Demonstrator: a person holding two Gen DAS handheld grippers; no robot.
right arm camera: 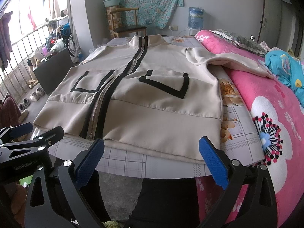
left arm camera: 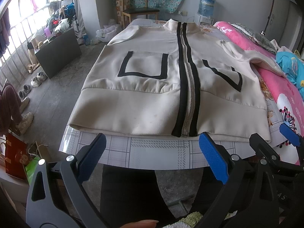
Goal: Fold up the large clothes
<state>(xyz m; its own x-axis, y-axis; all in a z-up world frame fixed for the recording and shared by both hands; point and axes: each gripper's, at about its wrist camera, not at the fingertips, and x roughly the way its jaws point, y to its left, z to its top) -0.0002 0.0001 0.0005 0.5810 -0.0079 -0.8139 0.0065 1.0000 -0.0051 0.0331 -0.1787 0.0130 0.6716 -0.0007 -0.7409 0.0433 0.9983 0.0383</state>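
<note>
A cream zip-up jacket point(left arm camera: 148, 104) point(right arm camera: 152, 117) with black zipper bands and two black-edged pockets lies face up on a table point(left arm camera: 155, 152) point(right arm camera: 167, 165), collar at the far end. Its right sleeve drapes onto the pink bedding. My left gripper point(left arm camera: 152, 138) hovers open just short of the hem, near the zipper's lower end. My right gripper point(right arm camera: 152, 144) is open too, in front of the hem to the right of the zipper. Nothing is between either pair of blue pads. Each gripper shows at the edge of the other's view.
A pink flowered quilt point(right arm camera: 266, 114) and blue bedding point(right arm camera: 285, 66) lie along the table's right side. A wooden chair point(left arm camera: 136, 9) and a water jug point(left arm camera: 206, 4) stand beyond. On the left floor are a dark box point(left arm camera: 57, 51), shoes point(left arm camera: 36, 80) and bags point(left arm camera: 15, 157).
</note>
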